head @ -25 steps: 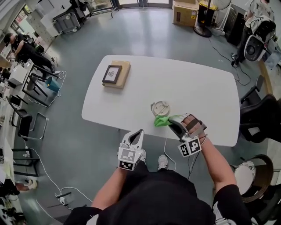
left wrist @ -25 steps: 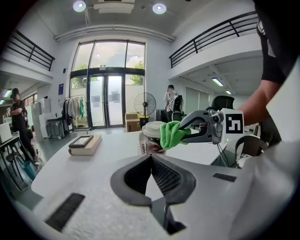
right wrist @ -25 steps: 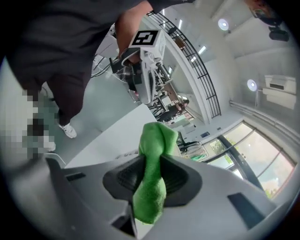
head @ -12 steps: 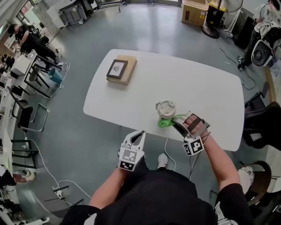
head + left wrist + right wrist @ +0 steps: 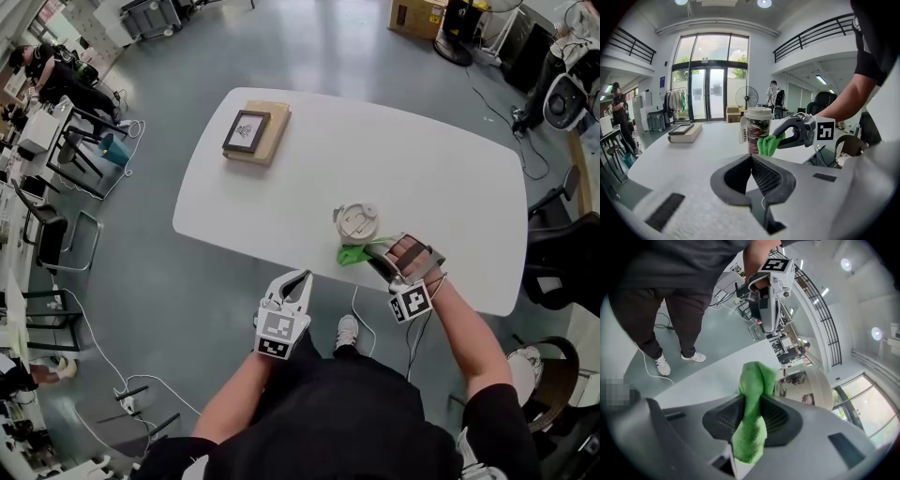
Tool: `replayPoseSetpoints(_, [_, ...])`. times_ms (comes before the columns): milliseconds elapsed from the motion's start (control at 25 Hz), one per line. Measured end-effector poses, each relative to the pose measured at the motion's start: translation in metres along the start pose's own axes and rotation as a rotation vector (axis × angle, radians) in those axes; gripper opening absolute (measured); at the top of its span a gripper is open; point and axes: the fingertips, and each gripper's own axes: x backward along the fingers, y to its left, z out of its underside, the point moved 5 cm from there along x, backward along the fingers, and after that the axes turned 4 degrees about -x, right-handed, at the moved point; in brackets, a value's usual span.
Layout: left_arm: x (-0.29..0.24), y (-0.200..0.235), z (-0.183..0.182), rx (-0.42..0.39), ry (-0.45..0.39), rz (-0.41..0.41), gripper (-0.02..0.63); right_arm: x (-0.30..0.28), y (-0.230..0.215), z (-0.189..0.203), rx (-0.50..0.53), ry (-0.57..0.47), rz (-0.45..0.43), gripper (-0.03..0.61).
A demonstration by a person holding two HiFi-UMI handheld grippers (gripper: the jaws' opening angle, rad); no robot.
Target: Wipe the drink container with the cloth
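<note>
A lidded drink cup with a printed sleeve stands near the front edge of the white table. My right gripper is shut on a green cloth, and the cloth rests against the cup's near side. From the left gripper view, the cloth sits low on the cup, with the right gripper coming in from the right. In the right gripper view the cloth is pinched between the jaws, beside the cup. My left gripper hangs shut and empty, off the table's front edge.
A framed picture lies on a thick book at the table's far left corner. Black office chairs stand off the right end. Cables run over the floor under the front edge. A person stands far off by a fan.
The right gripper has kept the cloth against the cup's near side, shifting only slightly. The left gripper has stayed where it was; the head view has drifted a little.
</note>
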Motion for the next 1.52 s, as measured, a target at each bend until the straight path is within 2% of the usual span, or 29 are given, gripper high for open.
replayPoseSetpoints(240, [0.011, 0.000, 0.012, 0.047, 0.035, -0.041, 0.014, -0.014, 0.020, 0.008, -0.027, 0.023, -0.064, 0.110])
replayPoseSetpoints(400, [0.016, 0.001, 0.020, 0.047, 0.045, -0.042, 0.014, -0.024, 0.031, 0.009, -0.043, 0.051, -0.109, 0.109])
replayPoseSetpoints(720, [0.013, 0.001, 0.015, 0.044, 0.031, -0.040, 0.014, -0.033, 0.037, 0.011, -0.075, 0.087, -0.115, 0.104])
replayPoseSetpoints(1240, [0.022, -0.008, 0.001, 0.039, 0.017, -0.066, 0.014, 0.019, -0.015, -0.039, -0.372, 0.097, 0.039, 0.094])
replayPoseSetpoints(1520, [0.035, -0.002, -0.005, 0.015, -0.001, -0.019, 0.014, 0.024, -0.043, -0.064, -0.453, 0.156, 0.072, 0.092])
